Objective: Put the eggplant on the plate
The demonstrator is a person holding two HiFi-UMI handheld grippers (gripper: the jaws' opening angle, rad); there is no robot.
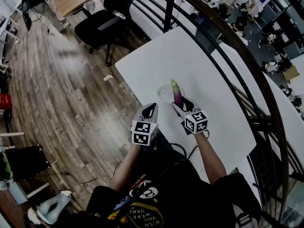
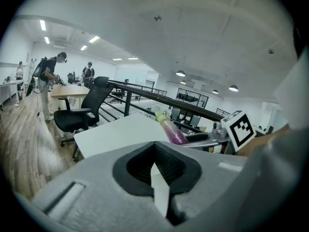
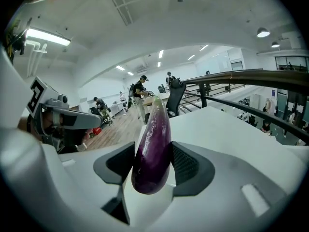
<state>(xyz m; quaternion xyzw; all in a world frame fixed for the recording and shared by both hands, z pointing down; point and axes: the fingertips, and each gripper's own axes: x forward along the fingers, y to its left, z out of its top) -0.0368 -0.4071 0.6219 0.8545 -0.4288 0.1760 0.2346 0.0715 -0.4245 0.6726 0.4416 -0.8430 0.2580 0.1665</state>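
A purple eggplant [image 1: 177, 94] with a green tip is clamped lengthwise between the jaws of my right gripper [image 1: 183, 107], its tip pointing away from me. The tip hangs over a clear, shallow plate [image 1: 163, 93] on the white table [image 1: 199, 65]. In the right gripper view the eggplant [image 3: 153, 149] fills the gap between the black pads [image 3: 186, 164]. My left gripper [image 1: 150, 111] hovers just left of the right one, near the table's edge, shut with nothing in it. The left gripper view shows its pads [image 2: 140, 166] together, and the eggplant [image 2: 171, 129] to the right.
A dark curved railing [image 1: 228, 37] runs along the table's far and right sides. A black office chair [image 1: 102, 20] stands on the wood floor [image 1: 57, 89] beyond the table's left corner. People stand at distant desks [image 2: 48, 76].
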